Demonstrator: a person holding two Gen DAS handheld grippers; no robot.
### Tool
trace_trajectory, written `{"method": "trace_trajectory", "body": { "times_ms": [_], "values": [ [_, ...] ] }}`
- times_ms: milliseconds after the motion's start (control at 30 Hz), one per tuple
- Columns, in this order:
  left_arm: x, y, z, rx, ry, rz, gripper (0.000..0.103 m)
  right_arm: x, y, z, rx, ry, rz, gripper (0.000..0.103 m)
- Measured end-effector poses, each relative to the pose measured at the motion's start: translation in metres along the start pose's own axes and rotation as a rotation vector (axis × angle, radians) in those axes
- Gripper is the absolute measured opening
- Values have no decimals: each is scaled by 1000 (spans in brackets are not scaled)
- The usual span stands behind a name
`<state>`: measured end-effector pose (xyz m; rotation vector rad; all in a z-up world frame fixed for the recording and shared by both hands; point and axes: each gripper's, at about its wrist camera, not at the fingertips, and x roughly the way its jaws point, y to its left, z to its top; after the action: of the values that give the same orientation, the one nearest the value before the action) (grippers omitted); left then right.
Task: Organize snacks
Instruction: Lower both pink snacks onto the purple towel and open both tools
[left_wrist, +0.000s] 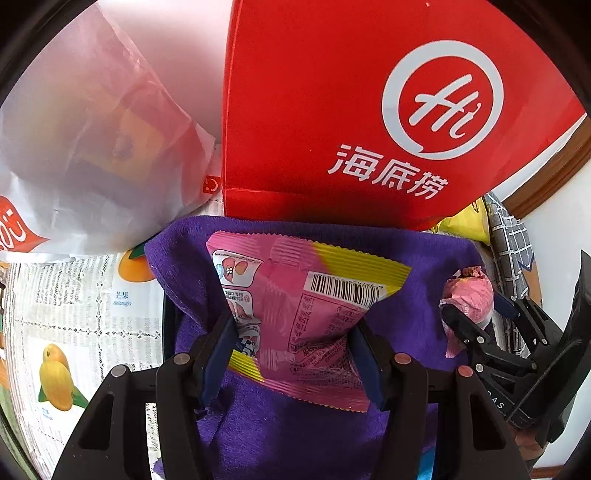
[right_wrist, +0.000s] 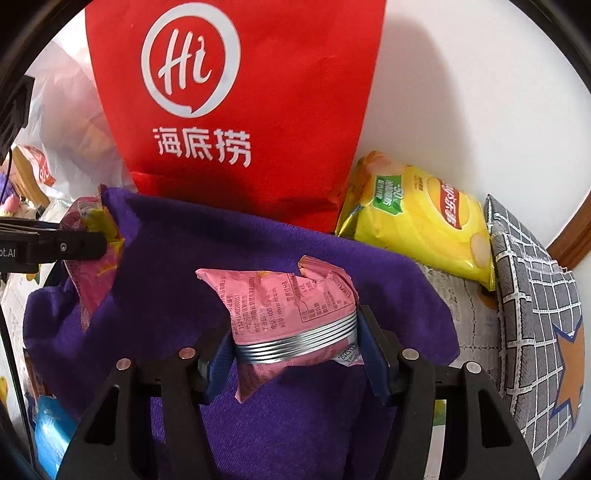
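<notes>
Both snack packets, the pink-and-yellow packet (left_wrist: 295, 317) and the smaller pink packet (right_wrist: 295, 317), looked light, crinkly and easily crushed, best pinched across the middle. Over the purple cloth (right_wrist: 258, 243), your left gripper (left_wrist: 295, 350) clamped one half-open, your right gripper (right_wrist: 295, 350) the other.

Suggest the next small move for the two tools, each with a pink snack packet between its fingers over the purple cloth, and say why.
Probably open both and set the packets down. The left tool grips the pink-and-yellow packet and the right tool grips the pink packet, both low over the purple cloth in front of the red bag.
</notes>
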<state>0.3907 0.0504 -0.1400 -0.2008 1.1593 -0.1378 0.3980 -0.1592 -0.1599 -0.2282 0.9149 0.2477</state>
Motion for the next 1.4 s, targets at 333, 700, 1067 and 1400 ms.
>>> {"method": "trace_trajectory", "body": {
  "times_ms": [333,700,1067,1400],
  "values": [
    [14,-14,0,10,27,6,59,-11,1,5,1,-21,9,80],
    [17,-25,-2,33,48,-19,74,-42,7,10,-9,-76,-5,82],
    [-27,-35,-4,63,-81,-13,84,-81,5,17,46,-155,-84,91],
    [-94,-37,-14,89,-231,-58,82,-147,4,-32,112,-246,2,91]
  ]
}}
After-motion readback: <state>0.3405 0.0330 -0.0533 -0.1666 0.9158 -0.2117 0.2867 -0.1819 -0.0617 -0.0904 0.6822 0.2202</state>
